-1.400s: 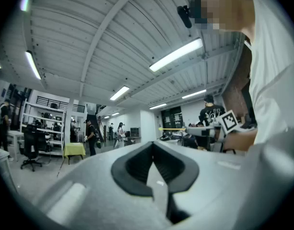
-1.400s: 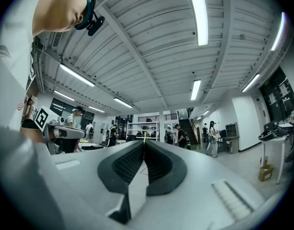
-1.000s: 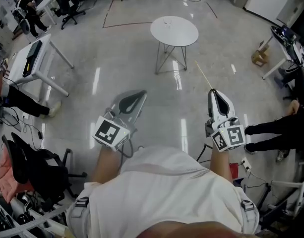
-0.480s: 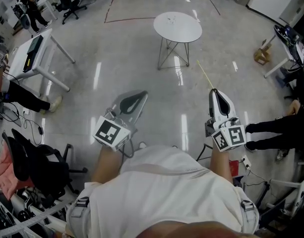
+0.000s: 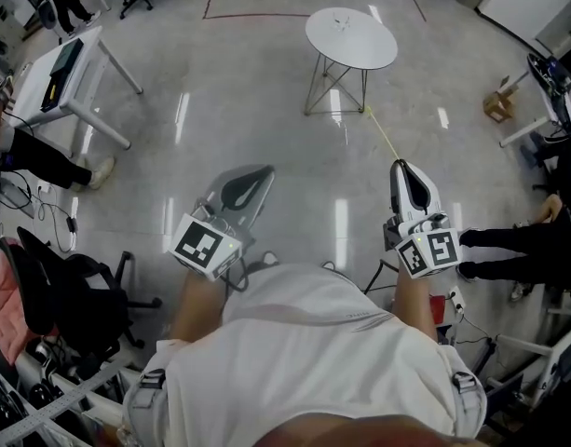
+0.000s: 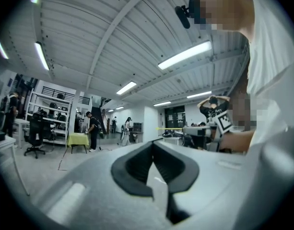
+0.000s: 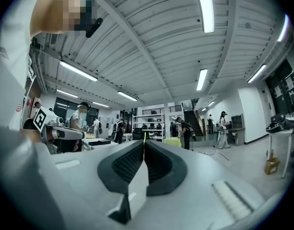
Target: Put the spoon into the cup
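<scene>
Your right claw (image 5: 398, 164) is clamped on the thin pale spoon (image 5: 382, 135), which points ahead at the round white table (image 5: 364, 52). Your left claw (image 5: 269, 170) is closed and empty. Shiny floor (image 5: 266, 110) lies between you and the table. A person's legs (image 5: 509, 250) reach in at your right, and a black chair (image 5: 75, 310) stands at your left.

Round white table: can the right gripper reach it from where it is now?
Probably not yet. The table stands far ahead of the right gripper, which is shut on a thin pale stick. Only bare floor lies between, so nothing blocks the way; the person would need to walk closer.
</scene>
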`<state>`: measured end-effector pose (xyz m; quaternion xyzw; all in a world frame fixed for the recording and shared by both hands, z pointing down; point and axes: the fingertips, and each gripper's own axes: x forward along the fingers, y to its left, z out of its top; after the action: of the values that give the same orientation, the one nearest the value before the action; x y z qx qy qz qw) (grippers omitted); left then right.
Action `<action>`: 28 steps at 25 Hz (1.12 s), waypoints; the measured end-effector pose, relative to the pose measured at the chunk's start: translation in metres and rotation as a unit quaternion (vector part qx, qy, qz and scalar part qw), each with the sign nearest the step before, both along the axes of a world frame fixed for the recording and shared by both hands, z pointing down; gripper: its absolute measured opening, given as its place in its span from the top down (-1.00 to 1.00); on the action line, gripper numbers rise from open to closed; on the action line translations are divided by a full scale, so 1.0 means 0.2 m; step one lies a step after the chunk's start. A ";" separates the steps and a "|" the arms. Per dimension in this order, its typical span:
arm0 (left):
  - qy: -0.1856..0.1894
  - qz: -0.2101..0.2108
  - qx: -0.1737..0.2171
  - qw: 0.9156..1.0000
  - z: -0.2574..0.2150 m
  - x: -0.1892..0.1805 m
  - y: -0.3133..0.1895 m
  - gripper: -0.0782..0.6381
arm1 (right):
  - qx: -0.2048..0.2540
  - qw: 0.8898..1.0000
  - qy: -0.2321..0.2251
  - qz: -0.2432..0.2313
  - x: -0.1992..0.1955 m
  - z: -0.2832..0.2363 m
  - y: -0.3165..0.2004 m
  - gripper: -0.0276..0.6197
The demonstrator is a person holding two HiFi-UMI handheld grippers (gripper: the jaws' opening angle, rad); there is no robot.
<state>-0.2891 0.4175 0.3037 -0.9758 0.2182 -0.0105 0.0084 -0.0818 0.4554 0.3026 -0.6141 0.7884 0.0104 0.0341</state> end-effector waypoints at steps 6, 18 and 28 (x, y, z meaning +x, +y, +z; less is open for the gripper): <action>-0.001 -0.007 -0.006 1.000 0.12 -0.22 -0.20 0.78 | -0.005 1.000 0.015 0.005 -0.20 0.05 -0.20 0.88; -0.001 -0.007 -0.009 1.000 0.16 -0.14 -0.60 0.78 | -0.025 1.000 0.013 0.009 -0.09 0.15 -0.61 0.88; -0.007 -0.018 -0.005 1.000 0.04 0.38 -1.09 0.78 | -0.009 1.000 -0.016 -0.009 0.41 0.15 -1.15 0.88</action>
<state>-0.2134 0.1996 0.3110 -0.9717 0.2356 -0.0183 0.0049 -0.0003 0.2245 0.3333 -0.6072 0.7934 -0.0067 0.0415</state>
